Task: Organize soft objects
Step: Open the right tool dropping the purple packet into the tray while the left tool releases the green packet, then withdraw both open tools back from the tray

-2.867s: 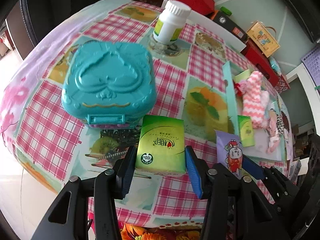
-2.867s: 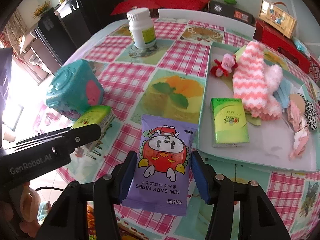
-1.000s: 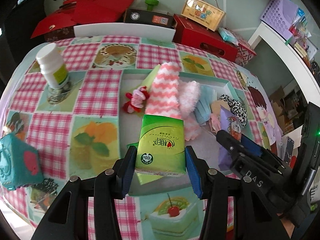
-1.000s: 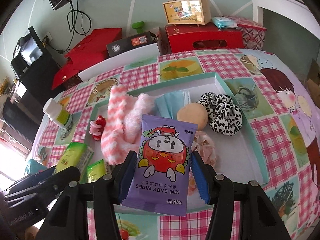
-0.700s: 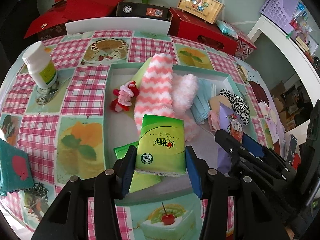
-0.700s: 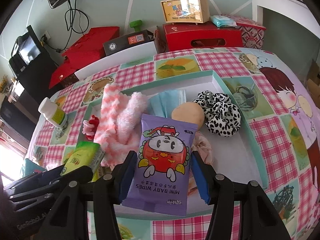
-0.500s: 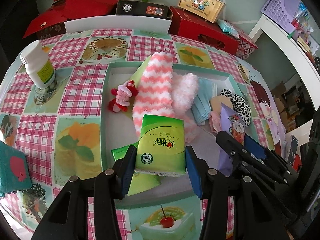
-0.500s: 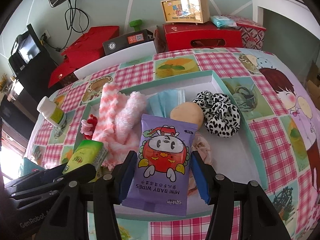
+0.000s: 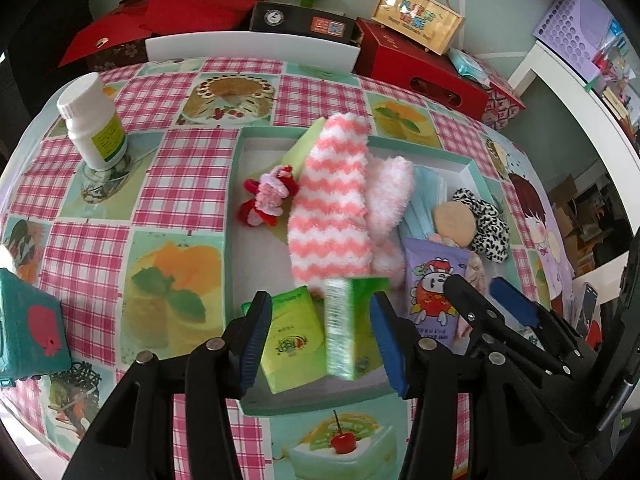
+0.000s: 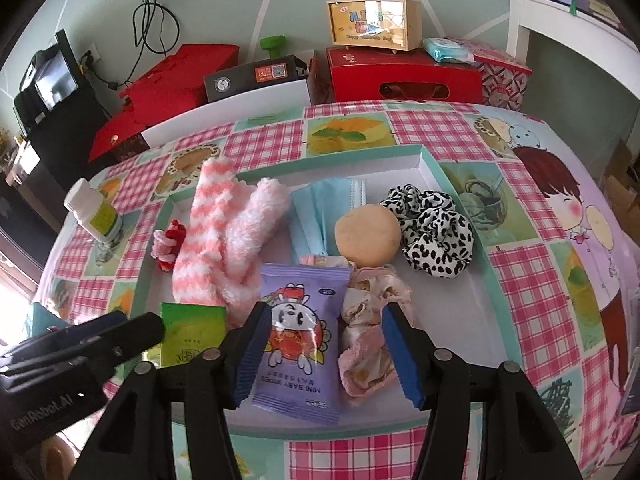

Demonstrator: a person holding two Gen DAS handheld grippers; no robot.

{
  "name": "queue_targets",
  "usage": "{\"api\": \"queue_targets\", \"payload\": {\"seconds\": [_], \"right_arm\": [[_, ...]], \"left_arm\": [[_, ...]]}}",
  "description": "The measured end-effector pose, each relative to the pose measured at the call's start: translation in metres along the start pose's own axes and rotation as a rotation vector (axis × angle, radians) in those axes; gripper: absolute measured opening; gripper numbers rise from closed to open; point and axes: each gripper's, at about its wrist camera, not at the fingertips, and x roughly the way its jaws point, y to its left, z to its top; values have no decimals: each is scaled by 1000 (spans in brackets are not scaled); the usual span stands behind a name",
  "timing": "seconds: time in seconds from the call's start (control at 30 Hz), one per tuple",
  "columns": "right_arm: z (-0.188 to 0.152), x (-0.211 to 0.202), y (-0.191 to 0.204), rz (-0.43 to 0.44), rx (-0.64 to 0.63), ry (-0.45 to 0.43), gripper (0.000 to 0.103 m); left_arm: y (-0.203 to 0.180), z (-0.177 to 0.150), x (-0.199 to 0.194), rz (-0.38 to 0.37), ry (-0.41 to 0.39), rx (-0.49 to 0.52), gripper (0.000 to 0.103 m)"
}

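Both the left gripper point(image 9: 320, 332) and right gripper point(image 10: 326, 350) have just spread wide, dropping the green tissue pack point(image 9: 344, 332) and purple wipes pack point(image 10: 302, 344) at lower centre into the tray point(image 10: 492, 276), so those two are placed.

Left gripper point(image 9: 320, 340): fingers spread apart, above the near edge of the tray point(image 9: 236, 200).
Green tissue pack point(image 9: 344, 328): blurred, tilted on edge between the fingers, touching neither.
Second green pack point(image 9: 292, 336): flat in the tray, just left of it.
Purple wipes packet point(image 9: 432, 280): in the tray, right.
Right gripper point(image 9: 492, 300): spread, near right.
Striped sock point(image 9: 332, 208): tray centre.
White bottle point(image 9: 92, 120): far left on the surface.
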Motion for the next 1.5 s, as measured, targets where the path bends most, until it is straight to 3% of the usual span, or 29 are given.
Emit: {"api": "queue_targets", "payload": {"seconds": [0.03, 0.13, 0.2, 0.27, 0.33, 0.4, 0.47, 0.83, 1.17, 1.5], "right_arm": [[0, 0, 1, -13, -7, -1, 67], [0, 0, 3, -36, -27, -4, 70], [0, 0, 4, -53, -40, -5, 87], [-1, 1, 6, -70, -51, -12, 90], [-1, 1, 5, -80, -55, -13, 91], [-2, 2, 4, -87, -52, -13, 103], [-2, 1, 3, -91, -51, -19, 103], [-4, 2, 8, -110, -73, -6, 103], [-12, -5, 20, -126, -103, 5, 103], [-26, -18, 33, -137, -143, 15, 103]], "left_arm": [[2, 0, 0, 11, -2, -6, 61], [10, 0, -1, 36, -8, -24, 63], [15, 0, -2, 59, -12, -36, 67], [22, 0, -3, 92, -25, -51, 84], [27, 0, -4, 120, -43, -61, 86], [32, 0, -5, 162, -65, -71, 89], [37, -2, -5, 185, -78, -79, 99], [45, -7, -9, 219, -89, -83, 99], [47, -20, -19, 193, -59, -60, 99], [59, -38, -39, 275, -96, -53, 99]]}}
